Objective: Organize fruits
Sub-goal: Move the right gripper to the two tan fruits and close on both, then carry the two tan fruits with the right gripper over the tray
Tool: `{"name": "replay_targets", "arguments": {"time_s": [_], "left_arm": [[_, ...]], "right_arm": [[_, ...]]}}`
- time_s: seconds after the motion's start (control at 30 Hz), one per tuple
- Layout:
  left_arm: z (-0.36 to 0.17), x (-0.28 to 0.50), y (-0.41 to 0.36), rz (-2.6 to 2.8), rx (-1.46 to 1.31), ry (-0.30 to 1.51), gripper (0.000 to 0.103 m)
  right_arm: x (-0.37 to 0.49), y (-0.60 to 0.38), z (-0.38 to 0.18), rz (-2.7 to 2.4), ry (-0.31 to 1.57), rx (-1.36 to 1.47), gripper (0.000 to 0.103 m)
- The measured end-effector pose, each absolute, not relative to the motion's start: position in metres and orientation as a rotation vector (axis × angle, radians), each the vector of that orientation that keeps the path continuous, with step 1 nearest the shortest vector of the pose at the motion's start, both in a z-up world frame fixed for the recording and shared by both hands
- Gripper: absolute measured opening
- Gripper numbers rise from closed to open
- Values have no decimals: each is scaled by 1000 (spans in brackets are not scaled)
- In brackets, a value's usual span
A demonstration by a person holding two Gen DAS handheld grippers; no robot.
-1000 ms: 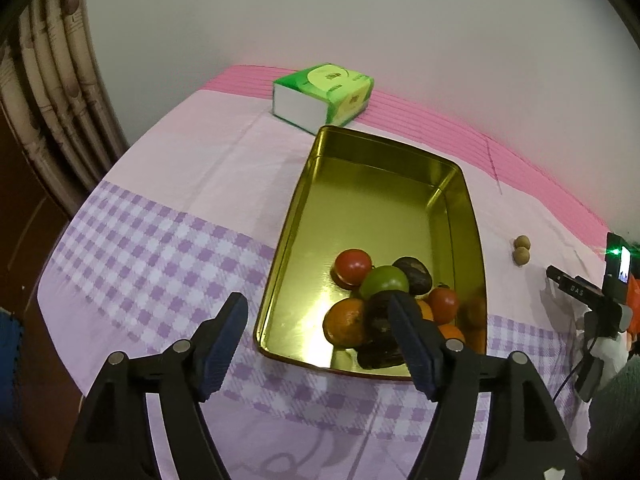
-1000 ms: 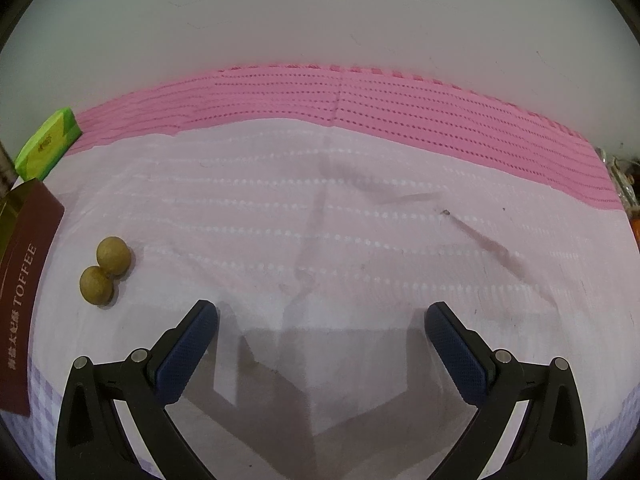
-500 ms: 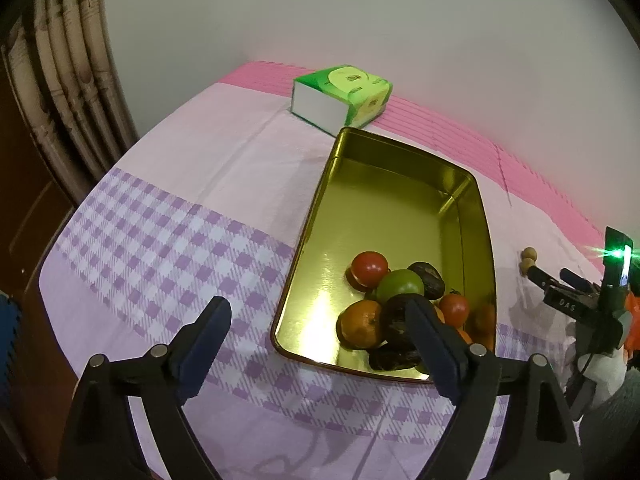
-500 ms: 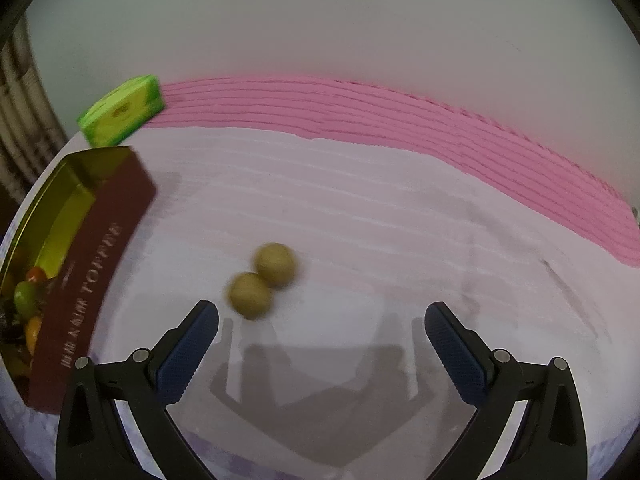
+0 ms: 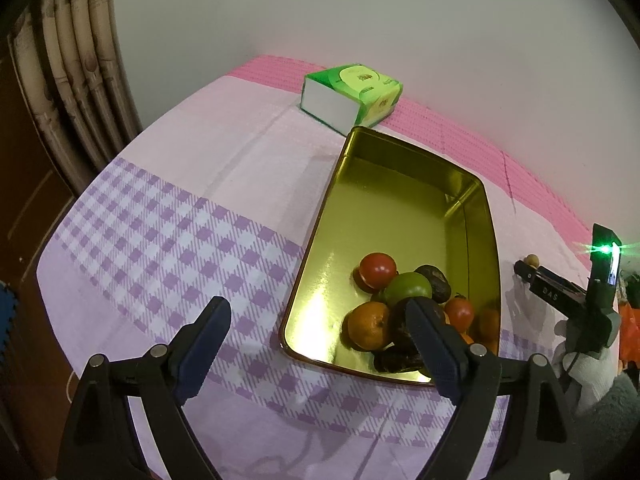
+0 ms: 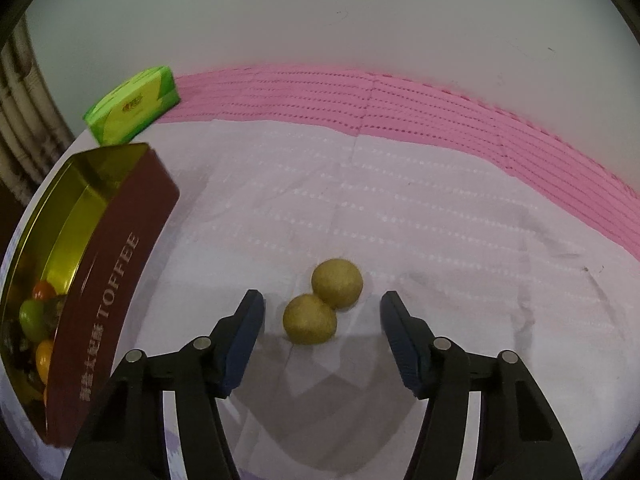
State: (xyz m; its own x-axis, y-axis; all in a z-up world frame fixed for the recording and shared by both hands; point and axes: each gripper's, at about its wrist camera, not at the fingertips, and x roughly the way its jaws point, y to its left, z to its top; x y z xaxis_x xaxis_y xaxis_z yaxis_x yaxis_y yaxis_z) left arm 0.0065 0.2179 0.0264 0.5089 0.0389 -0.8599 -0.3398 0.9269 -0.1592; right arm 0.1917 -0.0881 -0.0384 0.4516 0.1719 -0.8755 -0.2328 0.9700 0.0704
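A gold tin (image 5: 404,200) with a maroon "TOFFEE" side (image 6: 116,264) holds several fruits at its near end: a red one (image 5: 377,269), a green one (image 5: 408,288), an orange one (image 5: 368,326) and dark ones. Two small tan round fruits, the nearer (image 6: 309,319) and the farther (image 6: 337,283), touch each other on the cloth right of the tin. My right gripper (image 6: 322,308) is open, with the nearer fruit between its fingers. It also shows in the left wrist view (image 5: 560,292). My left gripper (image 5: 316,320) is open and empty above the tin's near-left corner.
A green tissue box (image 5: 352,94) stands behind the tin by the wall; it also shows in the right wrist view (image 6: 132,106). A curtain (image 5: 68,80) hangs at the left. The tablecloth is pale pink with a purple check band (image 5: 180,240) and a pink border (image 6: 400,96).
My right gripper swung left and moved forward until the two tan fruits came between its fingers. My left gripper drew back and turned slightly; the tin sits farther right in its view.
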Motion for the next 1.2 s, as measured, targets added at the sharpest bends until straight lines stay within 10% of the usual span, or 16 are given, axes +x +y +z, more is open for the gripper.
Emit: {"name": "replay_targets", "arguments": {"time_s": [0.27,1.2], "left_arm": [[25,7,219,236,-334,1019,87],[26,5,222,268,-344,1026,92]], "right_arm": [[193,-77,-37,266,1047,-130,41],[149,-60,15,474,987,-109,40]]}}
